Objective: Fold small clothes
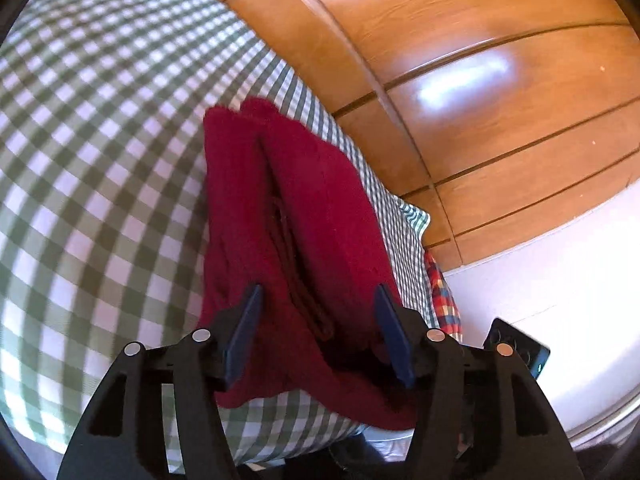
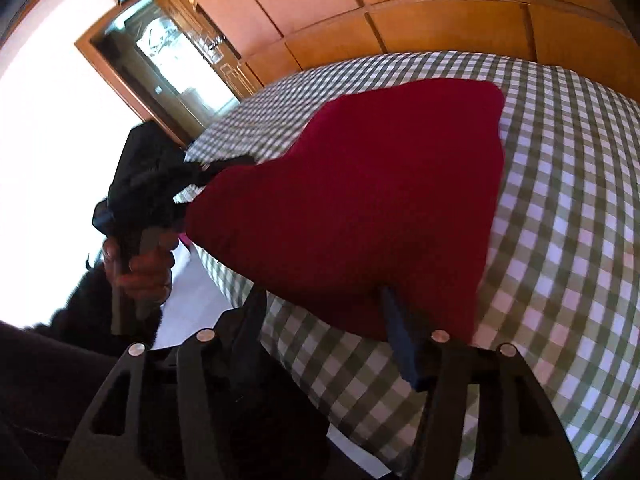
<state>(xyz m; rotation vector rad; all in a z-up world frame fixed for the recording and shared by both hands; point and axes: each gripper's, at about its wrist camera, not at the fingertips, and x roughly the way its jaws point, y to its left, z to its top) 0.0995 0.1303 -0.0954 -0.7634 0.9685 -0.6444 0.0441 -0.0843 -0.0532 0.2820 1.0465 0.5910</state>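
Observation:
A dark red knitted garment (image 1: pixel 304 216) lies folded on the green and white checked bedcover (image 1: pixel 100 140). My left gripper (image 1: pixel 318 300) is open, its two blue pads either side of the garment's near end, the cloth lying between them. In the right wrist view the same red garment (image 2: pixel 360 200) lies on the checked cover (image 2: pixel 560 240), its left corner lifted at my left gripper (image 2: pixel 200 178). My right gripper (image 2: pixel 320 300) is open at the garment's near edge, one blue pad (image 2: pixel 400 336) against the cloth.
A wooden wardrobe (image 1: pixel 480 80) stands behind the bed. A red plaid cloth (image 1: pixel 444 296) hangs at the bed's right edge, near a dark device (image 1: pixel 520 344) and white floor. A glass door (image 2: pixel 172 52) shows at left. The bed edge runs close below the garment.

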